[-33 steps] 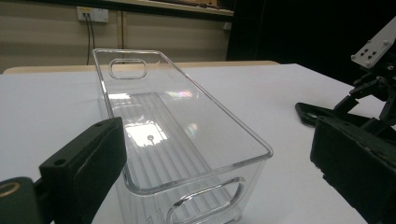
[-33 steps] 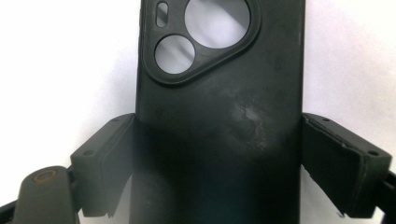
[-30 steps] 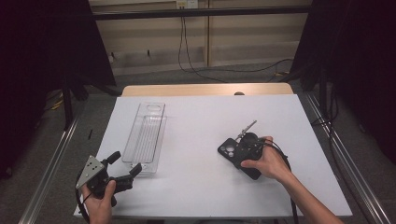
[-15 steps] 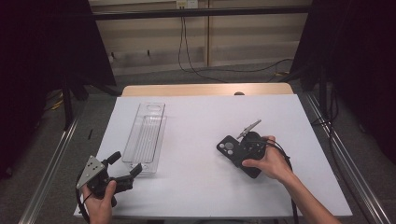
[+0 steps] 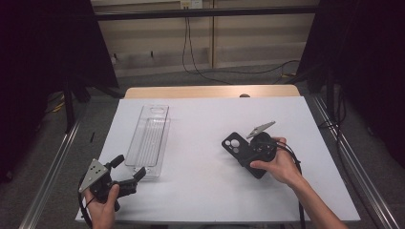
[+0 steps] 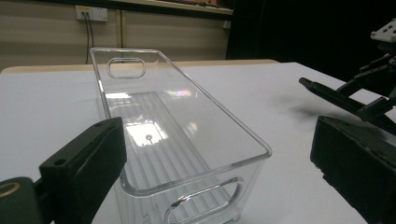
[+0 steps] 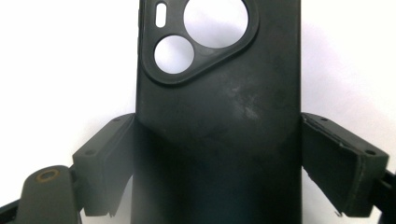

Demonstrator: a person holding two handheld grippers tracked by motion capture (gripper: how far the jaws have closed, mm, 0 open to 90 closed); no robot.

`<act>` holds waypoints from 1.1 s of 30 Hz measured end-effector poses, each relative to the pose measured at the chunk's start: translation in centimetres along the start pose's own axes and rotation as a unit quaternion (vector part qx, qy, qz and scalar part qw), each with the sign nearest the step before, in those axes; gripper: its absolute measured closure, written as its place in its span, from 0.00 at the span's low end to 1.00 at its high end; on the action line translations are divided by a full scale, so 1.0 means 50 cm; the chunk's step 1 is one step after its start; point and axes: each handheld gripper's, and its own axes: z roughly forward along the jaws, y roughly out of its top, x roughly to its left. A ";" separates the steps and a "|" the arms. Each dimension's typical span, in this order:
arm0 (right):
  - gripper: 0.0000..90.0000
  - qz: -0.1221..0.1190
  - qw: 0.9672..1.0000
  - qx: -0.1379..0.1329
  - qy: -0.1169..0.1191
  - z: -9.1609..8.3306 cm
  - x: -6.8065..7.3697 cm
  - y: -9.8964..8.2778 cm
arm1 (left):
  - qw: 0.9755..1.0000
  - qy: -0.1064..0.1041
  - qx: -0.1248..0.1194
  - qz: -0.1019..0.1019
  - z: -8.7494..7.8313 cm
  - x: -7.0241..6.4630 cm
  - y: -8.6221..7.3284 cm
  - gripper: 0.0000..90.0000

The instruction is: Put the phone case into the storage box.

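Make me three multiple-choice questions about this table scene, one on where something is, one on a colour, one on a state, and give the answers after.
1. Where does the clear bin lie on the white table?
A. On the left half, ahead of the left gripper
B. At the far right corner
C. Under the right gripper

2. What colour is the phone case?
A. White
B. Black
C. Red

3. How does the right gripper stand to the case?
A. Shut, far from it
B. Resting inside the bin
C. Jaws on both long edges of the case

Answers: 1 A, the high view shows the bin at the left. 2 B, it looks black in the right gripper view. 3 C, a jaw meets each edge there.
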 end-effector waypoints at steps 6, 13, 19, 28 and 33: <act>0.16 0.000 0.999 -0.038 0.005 -0.009 -0.005 -0.011 | 1.000 0.000 0.001 0.000 0.000 0.000 0.000 0.04; 0.17 0.002 0.997 -0.080 -0.002 -0.019 -0.008 -0.021 | 1.000 0.000 0.001 0.000 0.001 -0.001 0.000 0.04; 0.17 0.013 0.995 -0.102 -0.001 -0.022 -0.011 -0.028 | 1.000 -0.001 0.001 0.001 0.001 -0.001 0.000 0.04; 0.17 0.013 0.989 -0.144 -0.009 -0.032 -0.017 -0.043 | 1.000 -0.001 0.002 0.004 0.001 -0.001 0.000 0.04; 0.17 0.010 0.984 -0.175 -0.017 -0.038 -0.016 -0.052 | 1.000 -0.002 0.000 0.000 0.000 0.000 0.000 0.04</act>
